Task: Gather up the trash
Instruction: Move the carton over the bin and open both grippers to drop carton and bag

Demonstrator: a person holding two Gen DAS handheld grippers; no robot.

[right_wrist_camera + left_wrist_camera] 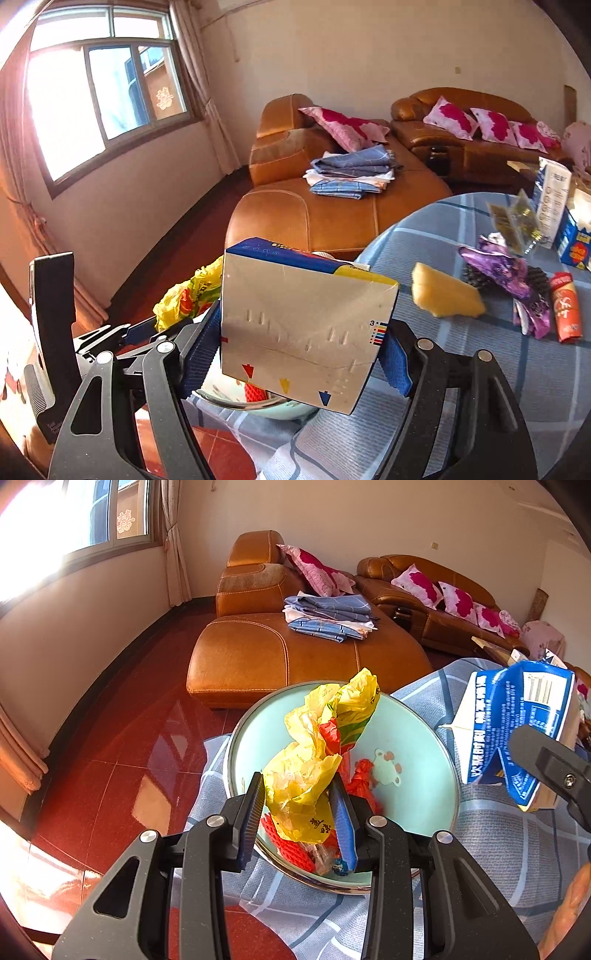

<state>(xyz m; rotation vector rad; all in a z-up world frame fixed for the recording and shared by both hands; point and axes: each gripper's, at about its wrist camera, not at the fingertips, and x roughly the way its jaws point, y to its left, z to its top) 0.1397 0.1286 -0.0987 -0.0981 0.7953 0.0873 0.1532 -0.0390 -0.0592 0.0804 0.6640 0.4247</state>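
Note:
My left gripper (297,782) is shut on a crumpled yellow plastic bag (321,738) and holds it over a pale green basin (413,731). The basin sits at the table's edge with red mesh scraps (364,779) and other wrappers in it. My right gripper (301,343) is shut on a creased blue and white carton (306,317), its pads pressing both sides. In the left wrist view the carton (517,723) hangs to the right of the basin, just above the table. The yellow bag (184,299) peeks out left of the carton in the right wrist view.
A blue-grey checked cloth (480,369) covers the round table. On it lie a yellow wedge (447,295), a purple wrapper (506,273), a red packet (567,310) and blue boxes (572,240). An orange leather sofa (258,653) with folded cloths (328,616) stands beyond, on a red tiled floor.

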